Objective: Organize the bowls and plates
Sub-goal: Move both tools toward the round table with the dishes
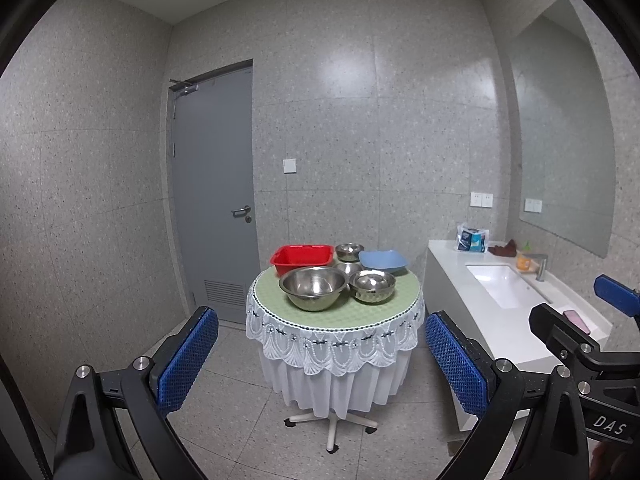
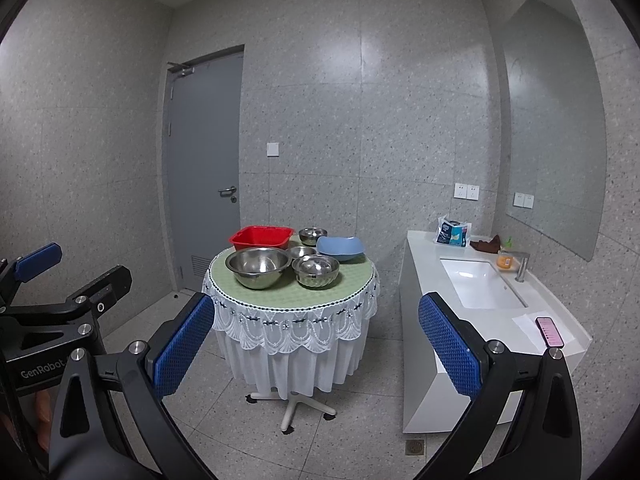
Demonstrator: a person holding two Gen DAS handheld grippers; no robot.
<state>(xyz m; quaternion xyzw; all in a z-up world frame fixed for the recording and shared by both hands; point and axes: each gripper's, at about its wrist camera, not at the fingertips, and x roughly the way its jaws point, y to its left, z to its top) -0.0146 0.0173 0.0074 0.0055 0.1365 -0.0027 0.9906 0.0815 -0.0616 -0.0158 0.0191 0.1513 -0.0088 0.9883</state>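
1. Speckled grey wall tiles [image 1: 340, 128] are covering every side, and light is glaring off them above the round table [image 1: 334, 364].
2. A grey door [image 1: 214, 184] is standing shut, left of the table.
3. A white switch [image 1: 289, 165] is sitting on the wall just right of the door.
4. A white vanity counter [image 2: 416, 280] with a sunken sink [image 2: 478, 284] is running along the right of the table, a mirror [image 2: 556, 128] hanging above it.
5. The table is wearing a lace-edged white cloth [image 2: 292, 328] on the pale tiled floor [image 2: 360, 440].

Four steel bowls [image 1: 313, 287], one blue bowl [image 1: 383, 261] and one red basin [image 1: 302, 258] on one table [image 1: 404, 292].
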